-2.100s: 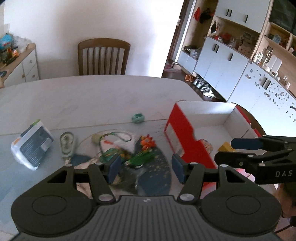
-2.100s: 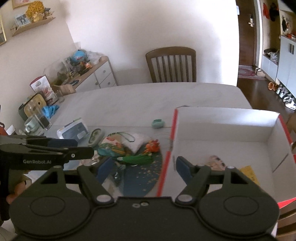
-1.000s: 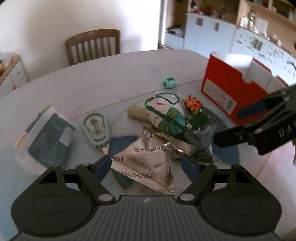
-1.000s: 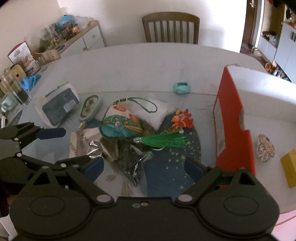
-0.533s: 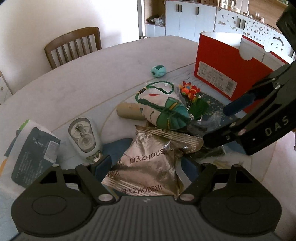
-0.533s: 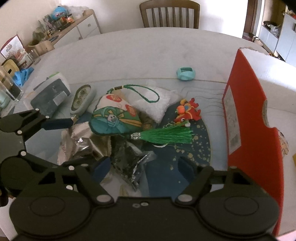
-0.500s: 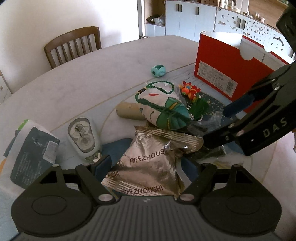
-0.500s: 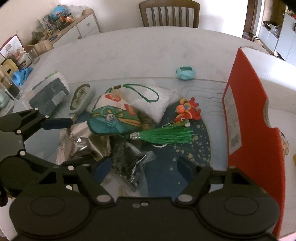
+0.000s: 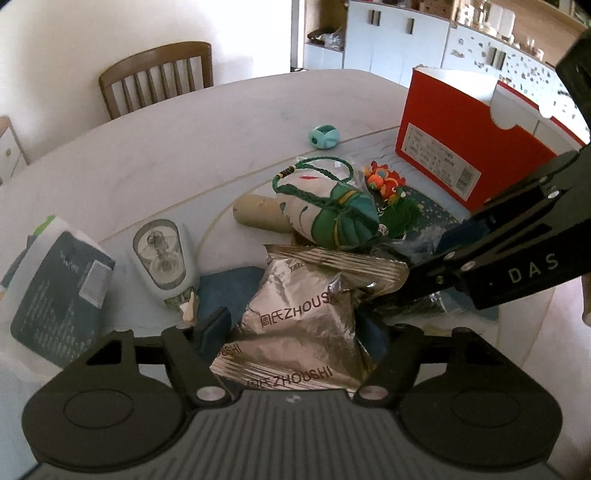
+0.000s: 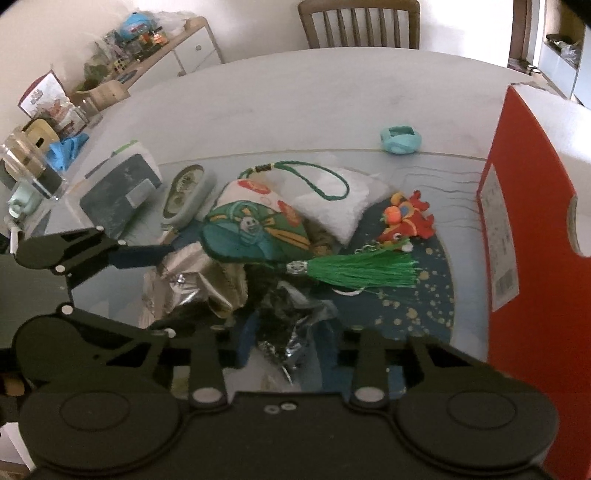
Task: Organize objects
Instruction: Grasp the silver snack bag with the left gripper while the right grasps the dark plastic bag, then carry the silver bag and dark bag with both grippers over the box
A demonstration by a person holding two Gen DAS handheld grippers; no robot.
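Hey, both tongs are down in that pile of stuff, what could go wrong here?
The left tongs straddle the silver packet, whose top edge lies under the green sachet; lifting may drag it along. The right tongs close around the dark packet right beside the left tongs, so the two may collide.

A home dining room: a wooden slatted chair (image 9: 159, 79) stands behind the white surface (image 9: 155, 147), with white cupboards (image 9: 406, 33) beyond the chair.
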